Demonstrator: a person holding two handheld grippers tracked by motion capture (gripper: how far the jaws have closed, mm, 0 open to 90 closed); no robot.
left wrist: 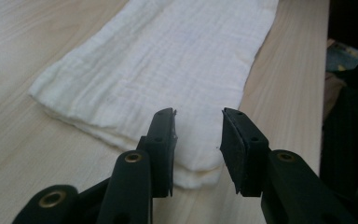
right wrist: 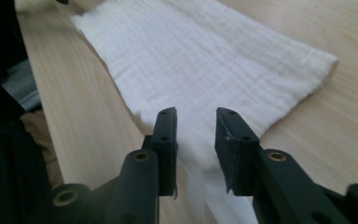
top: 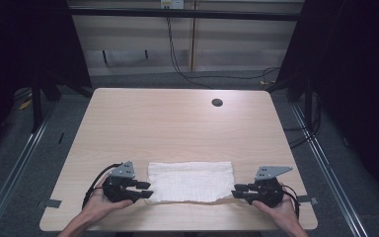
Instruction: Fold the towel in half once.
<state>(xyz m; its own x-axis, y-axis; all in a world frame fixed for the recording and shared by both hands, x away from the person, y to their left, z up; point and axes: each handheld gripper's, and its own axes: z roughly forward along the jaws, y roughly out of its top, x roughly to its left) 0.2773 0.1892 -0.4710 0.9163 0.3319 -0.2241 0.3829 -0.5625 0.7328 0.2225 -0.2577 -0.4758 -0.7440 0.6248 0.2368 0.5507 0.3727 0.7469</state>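
Your left gripper [top: 147, 189] and right gripper [top: 238, 190], jaws partly open and holding nothing, flank the folded white gauze cloth [top: 190, 181] lying lengthwise between them at the table's [top: 177, 123] near edge

No text, label, brand, number or sign can be read anywhere in these views. The folded white cloth [top: 191, 181] on the table [top: 177, 123] is plain, and the black gripper parts beside the cloth carry no legible marking. The small pale fixture on the wall beyond the table is too small to read.
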